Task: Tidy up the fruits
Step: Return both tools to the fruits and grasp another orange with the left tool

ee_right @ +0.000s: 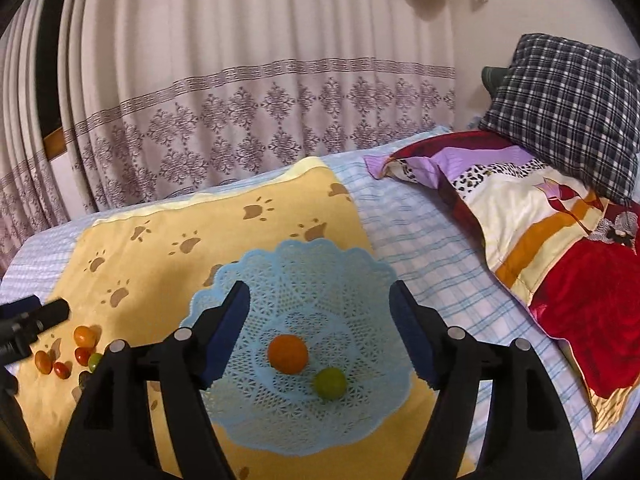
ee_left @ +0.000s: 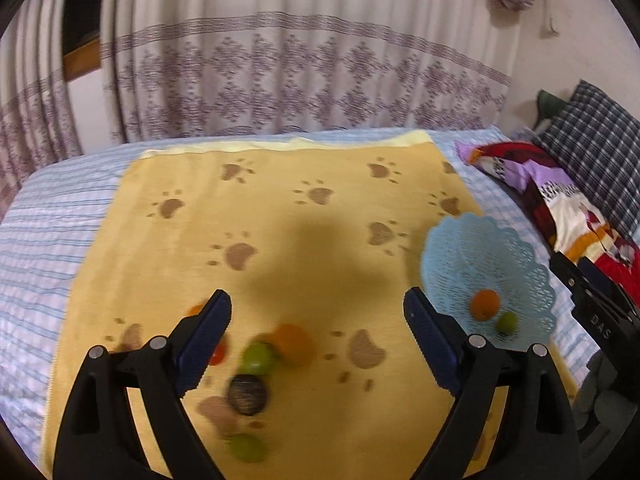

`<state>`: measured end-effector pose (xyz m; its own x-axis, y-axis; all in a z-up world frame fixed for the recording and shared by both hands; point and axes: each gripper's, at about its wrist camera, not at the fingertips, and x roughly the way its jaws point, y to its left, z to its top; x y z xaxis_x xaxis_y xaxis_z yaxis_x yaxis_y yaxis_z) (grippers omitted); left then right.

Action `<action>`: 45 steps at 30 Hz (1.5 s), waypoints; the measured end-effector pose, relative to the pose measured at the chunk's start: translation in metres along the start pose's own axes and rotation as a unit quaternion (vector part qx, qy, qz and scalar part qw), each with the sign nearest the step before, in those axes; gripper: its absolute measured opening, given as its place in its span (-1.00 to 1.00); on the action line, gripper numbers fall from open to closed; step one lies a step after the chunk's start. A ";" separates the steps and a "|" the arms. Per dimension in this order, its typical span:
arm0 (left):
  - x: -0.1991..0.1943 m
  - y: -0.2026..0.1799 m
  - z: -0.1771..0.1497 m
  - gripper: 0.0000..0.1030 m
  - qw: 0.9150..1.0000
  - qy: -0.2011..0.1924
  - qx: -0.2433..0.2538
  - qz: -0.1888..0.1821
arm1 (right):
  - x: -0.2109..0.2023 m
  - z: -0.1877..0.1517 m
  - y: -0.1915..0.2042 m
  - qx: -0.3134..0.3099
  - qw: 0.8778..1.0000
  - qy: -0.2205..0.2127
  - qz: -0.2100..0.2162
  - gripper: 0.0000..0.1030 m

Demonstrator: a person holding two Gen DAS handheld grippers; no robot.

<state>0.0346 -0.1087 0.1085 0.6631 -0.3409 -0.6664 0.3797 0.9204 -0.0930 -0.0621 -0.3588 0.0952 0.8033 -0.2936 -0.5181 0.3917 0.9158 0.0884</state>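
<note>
A light blue lace basket (ee_right: 304, 280) lies on a yellow paw-print blanket (ee_right: 160, 240) and holds an orange fruit (ee_right: 287, 353) and a green fruit (ee_right: 329, 383). My right gripper (ee_right: 320, 304) is open and empty, above the basket. My left gripper (ee_left: 318, 312) is open and empty, above a blurred cluster of loose fruits: an orange one (ee_left: 292, 342), a green one (ee_left: 258, 358), a dark one (ee_left: 247, 394) and another green one (ee_left: 247, 447). The basket (ee_left: 484, 248) also shows at the right of the left wrist view. The loose fruits (ee_right: 82, 338) show at the left of the right wrist view.
The blanket lies on a blue striped bed sheet (ee_left: 52, 240). A colourful pillow (ee_right: 560, 240) and a plaid pillow (ee_right: 568, 112) lie to the right. A patterned curtain (ee_left: 280, 72) hangs behind the bed.
</note>
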 end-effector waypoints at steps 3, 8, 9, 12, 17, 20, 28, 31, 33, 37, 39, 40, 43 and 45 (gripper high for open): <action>-0.009 0.021 0.000 0.70 1.000 -0.006 -0.012 0.016 | 0.000 -0.002 0.007 -0.005 1.000 0.005 0.010 0.43; -0.017 0.054 -0.002 0.70 0.999 -0.008 -0.024 0.045 | -0.001 -0.004 0.019 -0.017 1.000 0.009 0.024 0.43; -0.019 0.060 -0.003 0.70 0.998 -0.007 -0.026 0.051 | -0.001 -0.004 0.021 -0.019 0.999 0.010 0.027 0.44; -0.023 0.076 -0.007 0.70 0.997 -0.007 -0.030 0.065 | 0.000 -0.005 0.031 -0.028 0.999 0.019 0.041 0.44; -0.028 0.105 -0.012 0.70 0.995 -0.002 -0.040 0.087 | 0.002 -0.008 0.049 -0.040 0.997 0.035 0.061 0.45; -0.029 0.118 -0.015 0.70 0.994 0.001 -0.047 0.098 | 0.002 -0.008 0.062 -0.049 0.995 0.041 0.074 0.45; -0.017 0.161 -0.033 0.70 0.989 0.029 -0.074 0.128 | 0.008 -0.008 0.101 -0.070 0.989 0.065 0.115 0.46; -0.008 0.173 -0.041 0.70 0.986 0.044 -0.086 0.133 | 0.011 -0.012 0.118 -0.082 0.986 0.074 0.128 0.46; -0.001 0.180 -0.047 0.70 0.985 0.054 -0.090 0.138 | 0.015 -0.016 0.128 -0.088 0.983 0.084 0.137 0.46; 0.015 0.189 -0.059 0.68 0.982 0.079 -0.092 0.147 | 0.024 -0.025 0.145 -0.093 0.977 0.109 0.156 0.46; 0.022 0.194 -0.064 0.63 0.980 0.092 -0.095 0.149 | 0.027 -0.030 0.154 -0.097 0.974 0.119 0.165 0.46; 0.026 0.197 -0.067 0.58 0.979 0.100 -0.097 0.150 | 0.028 -0.033 0.158 -0.098 0.973 0.124 0.170 0.46; 0.036 0.203 -0.075 0.50 0.977 0.118 -0.105 0.142 | 0.031 -0.043 0.168 -0.101 0.969 0.135 0.179 0.46; 0.039 0.203 -0.077 0.48 0.977 0.122 -0.105 0.138 | 0.033 -0.050 0.171 -0.103 0.967 0.144 0.183 0.46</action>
<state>0.0878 0.0800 0.0063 0.5380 -0.0410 -0.8420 0.0505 0.9986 -0.0163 0.0086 -0.1980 0.0508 0.7018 0.1212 -0.7020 -0.0164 0.9879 0.1542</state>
